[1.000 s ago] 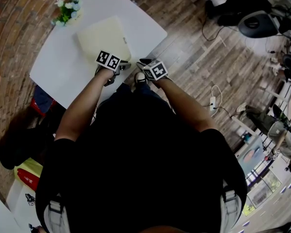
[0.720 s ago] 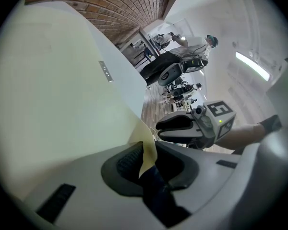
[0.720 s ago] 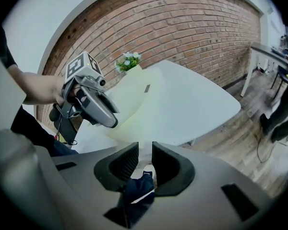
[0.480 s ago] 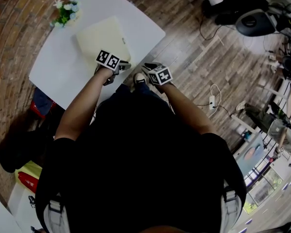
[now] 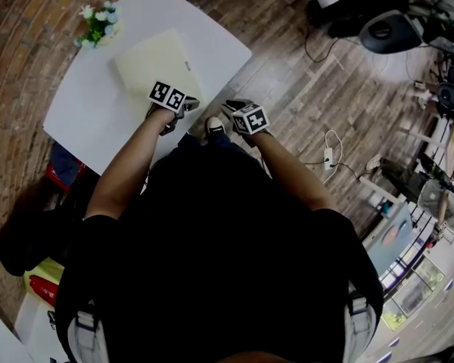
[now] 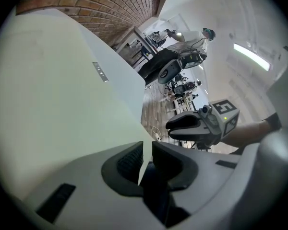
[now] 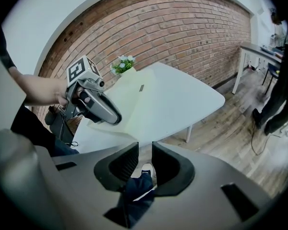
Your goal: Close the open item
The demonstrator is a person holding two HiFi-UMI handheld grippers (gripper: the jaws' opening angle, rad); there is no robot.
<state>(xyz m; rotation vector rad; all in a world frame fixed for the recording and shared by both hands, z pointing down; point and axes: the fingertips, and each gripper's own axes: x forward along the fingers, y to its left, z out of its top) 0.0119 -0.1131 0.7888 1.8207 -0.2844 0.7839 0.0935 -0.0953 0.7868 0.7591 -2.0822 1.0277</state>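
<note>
Where the white table (image 5: 83,104) fills the upper left of the head view, a small bunch of flowers (image 5: 98,23) stands near its upper left corner. The task's thing, a flat pale cream item (image 5: 147,63), lies on the tabletop just below and right of the flowers, with one corner close to the table's near edge. Your left gripper (image 5: 188,104) sits at that corner, below and right of the item's middle.

In the left gripper view the cream surface fills the left half of the frame. A small silver tab (image 6: 100,72) shows on it toward the upper left, and the corner runs down into the narrow slot between the jaws. These jaws have just been closing and pinch that corner.

Further right in the head view you hold your right gripper (image 5: 228,107) off the table, above the wooden floor (image 5: 303,104) and apart from the item. In the right gripper view its jaws stand a small gap apart and grasp nothing. Through the gap only your shoe (image 7: 146,169) and trouser leg appear. The table and item lie beyond at centre, in front of a brick wall (image 7: 182,37).

At the right of the head view a white power strip (image 5: 328,157) lies on the floor.
</note>
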